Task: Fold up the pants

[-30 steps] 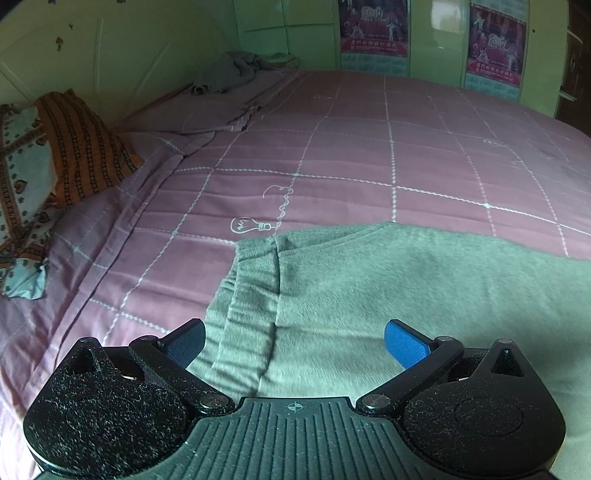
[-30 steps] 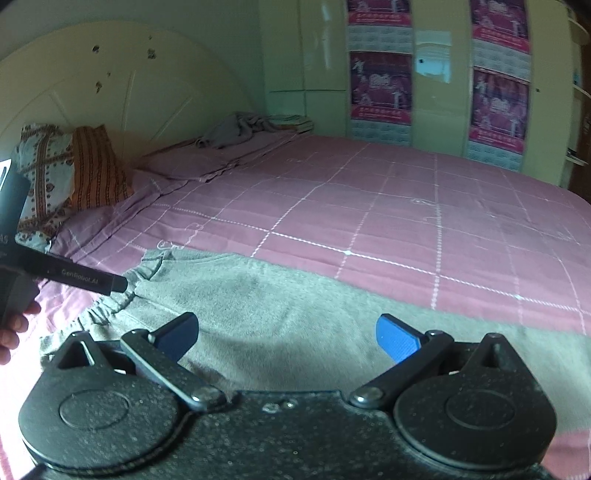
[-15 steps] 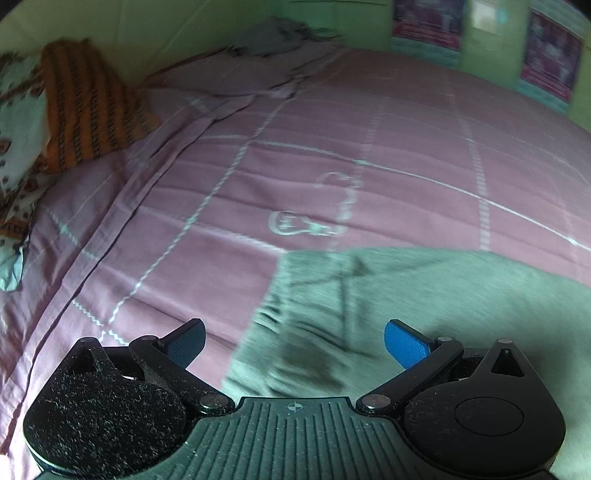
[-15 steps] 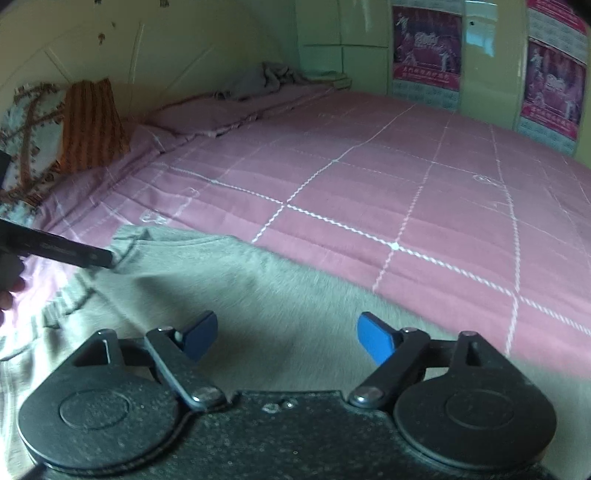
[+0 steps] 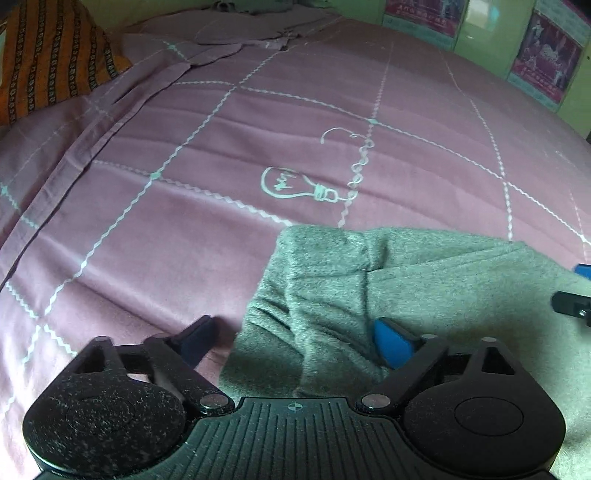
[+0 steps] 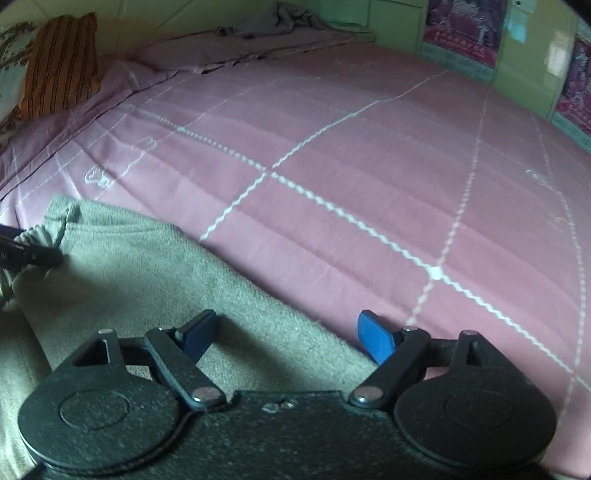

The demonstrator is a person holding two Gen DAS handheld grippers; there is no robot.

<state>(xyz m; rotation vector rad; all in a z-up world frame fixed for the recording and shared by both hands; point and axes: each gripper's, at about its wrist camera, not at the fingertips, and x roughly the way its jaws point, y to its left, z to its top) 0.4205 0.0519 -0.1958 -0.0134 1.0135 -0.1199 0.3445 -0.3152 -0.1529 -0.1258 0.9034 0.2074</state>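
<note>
Grey-green pants [image 5: 424, 288] lie flat on a pink checked bed sheet [image 5: 258, 129]. My left gripper [image 5: 295, 341] is open, low over the waistband corner, with the bunched fabric edge between its blue pads. My right gripper [image 6: 288, 336] is open, low over the far edge of the pants [image 6: 147, 273], its left pad over fabric and its right pad over the sheet [image 6: 369, 147]. Each gripper shows at the edge of the other view: the right one's fingertips [image 5: 576, 295], the left one's fingers [image 6: 29, 251].
An orange striped pillow [image 5: 48, 55] and a patterned pillow [image 6: 11, 55] lie at the head of the bed on the left. Crumpled grey cloth [image 6: 280, 18] sits at the far side. Posters [image 5: 543, 70] hang on the green wall [image 6: 524, 37] behind.
Both grippers have dropped and tilted down close to the bed. The left gripper now has the waistband corner between its pads, the fabric there bunched up. Both stay open.
</note>
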